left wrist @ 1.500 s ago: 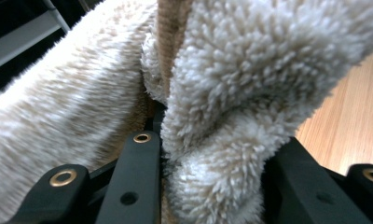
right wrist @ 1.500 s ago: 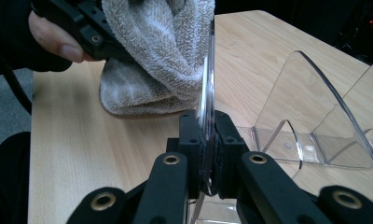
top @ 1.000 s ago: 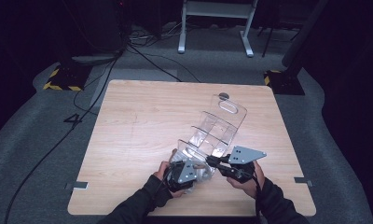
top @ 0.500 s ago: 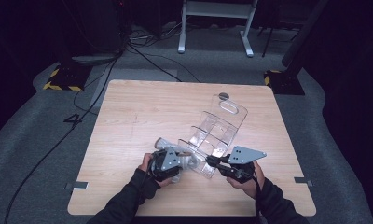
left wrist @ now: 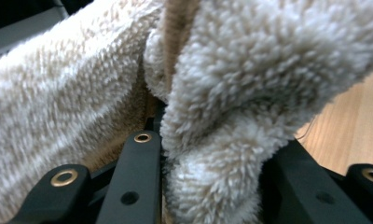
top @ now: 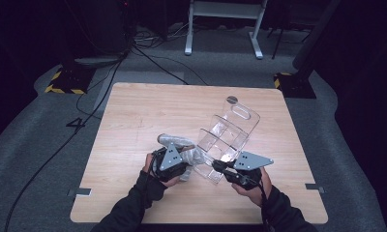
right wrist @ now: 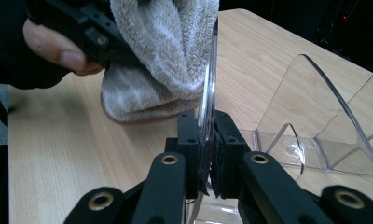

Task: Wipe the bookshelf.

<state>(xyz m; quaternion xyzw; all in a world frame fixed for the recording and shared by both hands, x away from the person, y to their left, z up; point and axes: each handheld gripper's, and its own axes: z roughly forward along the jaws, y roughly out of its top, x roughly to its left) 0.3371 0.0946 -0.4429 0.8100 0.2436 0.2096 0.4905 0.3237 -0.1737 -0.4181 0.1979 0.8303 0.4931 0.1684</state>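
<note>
A clear acrylic tiered stand (top: 229,129) lies tilted on the wooden table (top: 133,111). My right gripper (top: 215,165) is shut on its near edge. In the right gripper view the jaws clamp a thin clear panel (right wrist: 207,93), and the stand's other tiers (right wrist: 310,107) are to the right. My left gripper (top: 187,157) is shut on a fluffy grey-beige cloth (top: 178,142) and holds it against the stand's near left end. The cloth (left wrist: 250,70) bulges between the black jaws in the left gripper view. From the right gripper view, the cloth (right wrist: 161,56) touches the panel, with the left gripper (right wrist: 84,28) behind it.
Bare tabletop stretches to the left and far side of the stand. The table's front edge (top: 196,223) runs just below both hands. On the floor beyond are cables (top: 148,63), a white frame (top: 223,29) and yellow-black tape (top: 63,82).
My left gripper has moved left and up, away from the front edge, with the cloth in it. The cloth now shows above the gripper. The right gripper and the stand have stayed put.
</note>
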